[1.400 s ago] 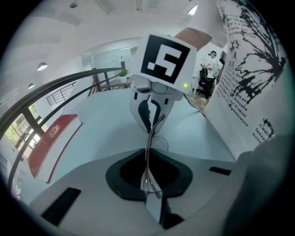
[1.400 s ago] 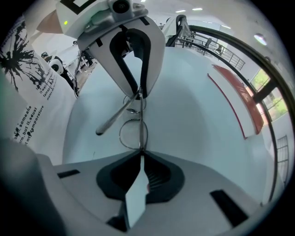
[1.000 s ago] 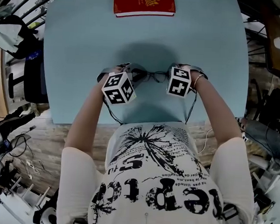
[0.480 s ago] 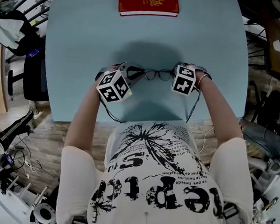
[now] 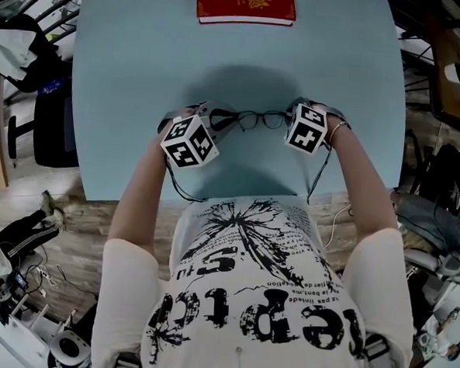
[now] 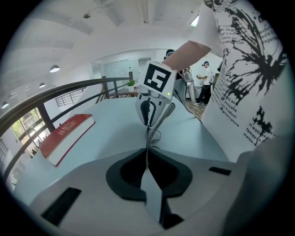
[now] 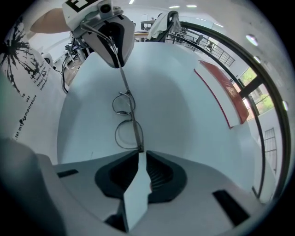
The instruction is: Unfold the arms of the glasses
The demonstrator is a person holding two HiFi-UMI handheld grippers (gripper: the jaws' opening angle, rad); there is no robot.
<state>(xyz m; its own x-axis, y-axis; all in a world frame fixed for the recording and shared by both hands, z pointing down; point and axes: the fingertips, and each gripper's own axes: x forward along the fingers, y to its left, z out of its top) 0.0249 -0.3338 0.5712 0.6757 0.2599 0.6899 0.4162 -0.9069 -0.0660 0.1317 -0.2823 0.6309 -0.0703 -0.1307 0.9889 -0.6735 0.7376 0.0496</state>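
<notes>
Thin dark-rimmed glasses [image 5: 257,120] lie lenses-down on the light blue table [image 5: 143,73], stretched between my two grippers. My left gripper [image 5: 222,121] is shut on the left end of the glasses; in the left gripper view the thin wire [image 6: 148,136] runs into the closed left gripper [image 6: 146,159]. My right gripper [image 5: 287,120] points straight down at the other end. Its jaws are opening, and in the right gripper view the end of the glasses [image 7: 126,124] sits at the narrow gap of the right gripper [image 7: 139,154], the pads not pressing on it.
A red book [image 5: 245,3] lies at the table's far edge, also seen as the red book [image 7: 221,90] in the right gripper view. Railings, chairs and cables surround the table. The person's torso is at the near edge.
Both grippers and the glasses stay in about the same place. The left gripper's marker cube has turned a little.
</notes>
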